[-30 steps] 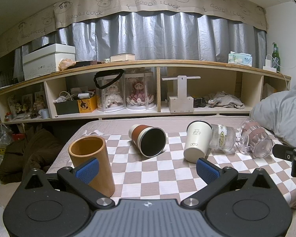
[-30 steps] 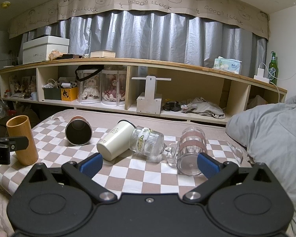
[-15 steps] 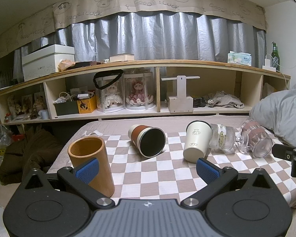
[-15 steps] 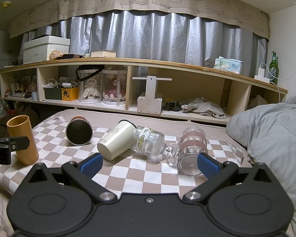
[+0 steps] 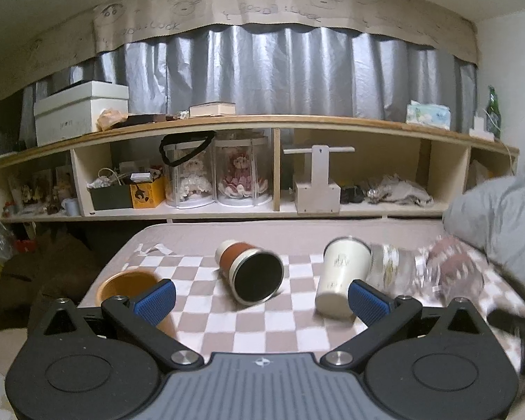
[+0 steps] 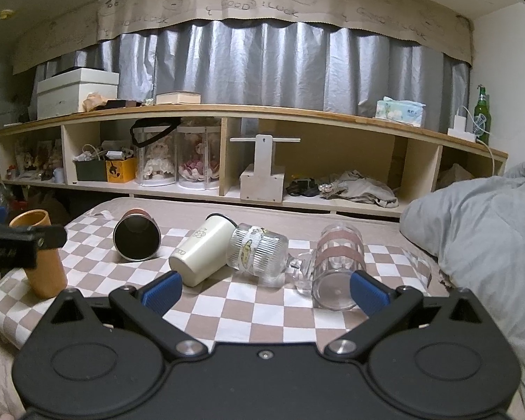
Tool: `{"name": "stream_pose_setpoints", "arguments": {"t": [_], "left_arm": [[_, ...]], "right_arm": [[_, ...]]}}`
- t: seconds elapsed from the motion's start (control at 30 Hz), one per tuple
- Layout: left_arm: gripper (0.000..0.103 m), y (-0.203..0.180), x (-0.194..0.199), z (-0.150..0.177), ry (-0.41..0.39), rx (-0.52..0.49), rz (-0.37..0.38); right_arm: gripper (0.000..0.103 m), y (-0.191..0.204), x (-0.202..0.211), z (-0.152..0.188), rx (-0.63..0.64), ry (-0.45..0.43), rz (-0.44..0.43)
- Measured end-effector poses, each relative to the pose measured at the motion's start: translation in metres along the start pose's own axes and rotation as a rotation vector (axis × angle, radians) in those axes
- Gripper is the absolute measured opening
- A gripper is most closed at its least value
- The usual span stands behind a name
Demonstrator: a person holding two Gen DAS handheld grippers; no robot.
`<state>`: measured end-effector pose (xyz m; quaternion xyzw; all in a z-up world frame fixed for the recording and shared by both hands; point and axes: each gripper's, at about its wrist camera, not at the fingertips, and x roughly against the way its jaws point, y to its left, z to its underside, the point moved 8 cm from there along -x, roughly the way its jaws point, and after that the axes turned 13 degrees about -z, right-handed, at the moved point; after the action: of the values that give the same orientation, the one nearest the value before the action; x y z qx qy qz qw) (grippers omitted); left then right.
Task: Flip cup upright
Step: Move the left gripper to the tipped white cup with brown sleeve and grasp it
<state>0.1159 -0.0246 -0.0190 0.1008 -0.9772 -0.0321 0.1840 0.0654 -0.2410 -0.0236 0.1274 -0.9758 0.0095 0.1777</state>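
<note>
Grippers are both gaping, empty: left gripper is dropping lower than a second ago, framing the brown cup lying sideways mid-cloth, so a grasp looks near.

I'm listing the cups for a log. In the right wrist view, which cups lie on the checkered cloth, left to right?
Orange cup → brown cup → cream cup → ribbed glass cup → pink-banded glass cup.
</note>
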Motion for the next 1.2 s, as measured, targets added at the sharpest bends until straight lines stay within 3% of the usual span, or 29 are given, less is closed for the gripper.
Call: {"name": "stream_pose_setpoints", "arguments": {"t": [0.27, 0.43, 0.67, 0.93, 1.2], "left_arm": [[0.103, -0.033, -0.060, -0.023, 0.087, 0.001, -0.035], [0.103, -0.035, -0.108, -0.029, 0.141, 0.059, -0.129], [0.103, -0.028, -0.184, -0.033, 0.287, 0.118, -0.242], [0.103, -0.019, -0.245, -0.021, 0.518, 0.168, -0.276], [0.091, -0.018, -0.269, -0.007, 0.657, 0.161, -0.254]], "right_arm": [[0.103, -0.007, -0.004, 0.006, -0.052, 0.020, -0.017], [0.103, -0.012, -0.009, 0.010, -0.053, 0.035, 0.013], [0.103, -0.024, -0.015, 0.016, -0.118, 0.037, 0.013], [0.103, -0.029, -0.022, 0.022, -0.112, 0.031, 0.008], [0.103, -0.032, -0.030, 0.028, -0.104, 0.055, 0.004]]}}
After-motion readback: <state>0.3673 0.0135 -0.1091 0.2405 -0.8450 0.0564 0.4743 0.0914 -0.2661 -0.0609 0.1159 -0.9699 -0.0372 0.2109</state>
